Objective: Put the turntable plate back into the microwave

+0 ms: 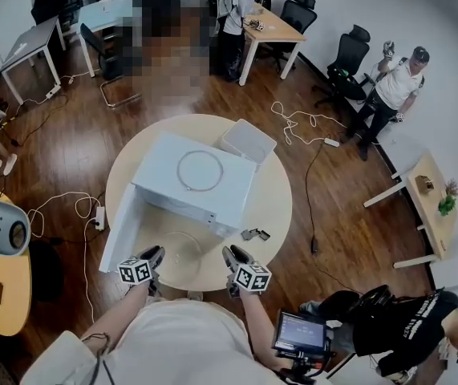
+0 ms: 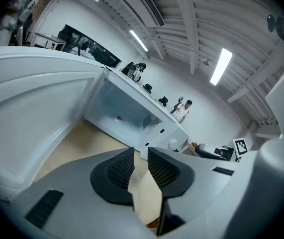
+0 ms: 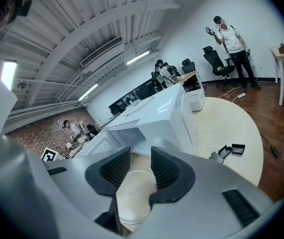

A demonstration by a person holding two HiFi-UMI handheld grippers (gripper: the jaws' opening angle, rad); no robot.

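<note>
One turntable plate [image 1: 179, 253] lies flat on the surface [image 1: 273, 207], before the open microwave [image 1: 196, 175], between the left tool [image 1: 155, 253], narrow and empty, and the right tool [image 1: 230, 255]; the right tool, jaws half apart on nothing, points straight at it.

1. The turntable plate [image 1: 179, 251] is a round disc of clear glass. It lies flat on the pale round tabletop [image 1: 277, 207], low in the middle of the head view, just in front of the microwave's open front. In the right gripper view it shows low at centre [image 3: 132, 199].
2. The microwave [image 1: 200, 184] is a white box standing upright mid-tabletop. Its door [image 1: 120, 233] is swung wide open toward the left of the frame, and its pale cavity [image 2: 124, 111] is exposed.
</note>
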